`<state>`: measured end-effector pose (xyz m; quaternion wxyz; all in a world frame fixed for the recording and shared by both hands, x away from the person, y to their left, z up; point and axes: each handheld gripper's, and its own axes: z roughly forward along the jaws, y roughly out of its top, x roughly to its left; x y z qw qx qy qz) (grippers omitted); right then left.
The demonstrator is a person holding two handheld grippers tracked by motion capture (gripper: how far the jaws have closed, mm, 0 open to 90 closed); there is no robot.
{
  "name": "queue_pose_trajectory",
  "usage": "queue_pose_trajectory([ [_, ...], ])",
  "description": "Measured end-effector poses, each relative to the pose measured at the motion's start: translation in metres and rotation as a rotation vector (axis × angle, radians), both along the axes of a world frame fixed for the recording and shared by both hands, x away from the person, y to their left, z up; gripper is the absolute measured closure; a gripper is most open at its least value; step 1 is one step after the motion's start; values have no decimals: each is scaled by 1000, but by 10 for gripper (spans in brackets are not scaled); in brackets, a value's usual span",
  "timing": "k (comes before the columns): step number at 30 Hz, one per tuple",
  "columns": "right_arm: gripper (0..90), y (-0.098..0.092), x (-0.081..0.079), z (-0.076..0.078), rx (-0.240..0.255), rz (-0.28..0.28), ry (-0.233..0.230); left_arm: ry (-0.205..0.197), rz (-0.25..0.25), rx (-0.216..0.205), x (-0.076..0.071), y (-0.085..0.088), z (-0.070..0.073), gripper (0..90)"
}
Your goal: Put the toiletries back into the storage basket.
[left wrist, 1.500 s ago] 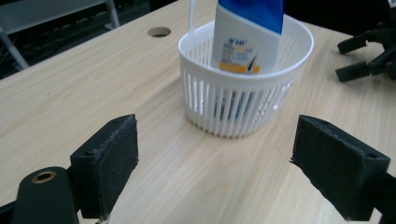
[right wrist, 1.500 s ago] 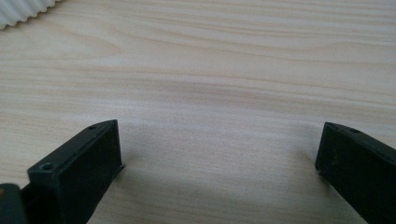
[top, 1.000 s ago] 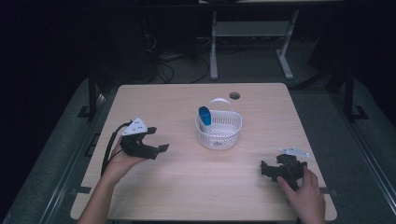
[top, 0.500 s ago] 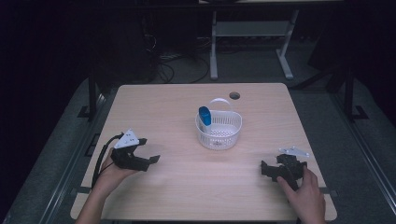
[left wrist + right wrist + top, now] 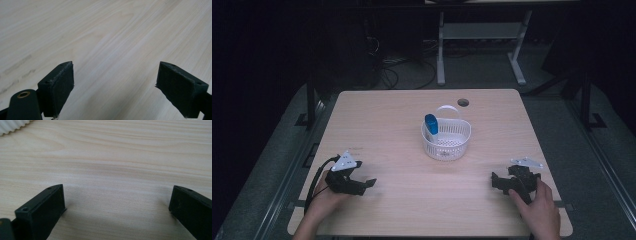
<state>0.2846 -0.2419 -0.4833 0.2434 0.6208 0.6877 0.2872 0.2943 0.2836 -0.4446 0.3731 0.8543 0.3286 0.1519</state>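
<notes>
A white slotted basket point(image 5: 446, 141) with a thin handle stands near the middle of the wooden table point(image 5: 402, 120). A blue object point(image 5: 431, 124) stands upright against its left inner wall. My left gripper point(image 5: 368, 184) rests low at the table's front left, held by a hand, open with nothing between its jaws point(image 5: 113, 82). My right gripper point(image 5: 495, 181) sits at the front right in the other hand, also open and empty point(image 5: 117, 205). In the right gripper view a bit of the basket's ribbed rim point(image 5: 12, 125) shows at the top left corner.
A round cable hole point(image 5: 463, 102) lies near the table's far edge. Beyond the table stand white desk legs point(image 5: 441, 50) and loose cables point(image 5: 397, 65) on a dark floor. A black cable point(image 5: 317, 177) trails from the left gripper.
The left gripper has moved toward the front edge and slightly left, down onto the table. The right gripper has stayed in place.
</notes>
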Motion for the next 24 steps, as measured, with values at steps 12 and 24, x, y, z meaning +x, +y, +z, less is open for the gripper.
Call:
queue_pose_trajectory([
  [12, 0, 0, 0, 0, -1, 0, 0, 44, 35, 76, -3, 8, -22, 133],
  [24, 0, 0, 0, 0, 0, 0, 0, 37, 33, 23, -4, 15, -28, 131],
])
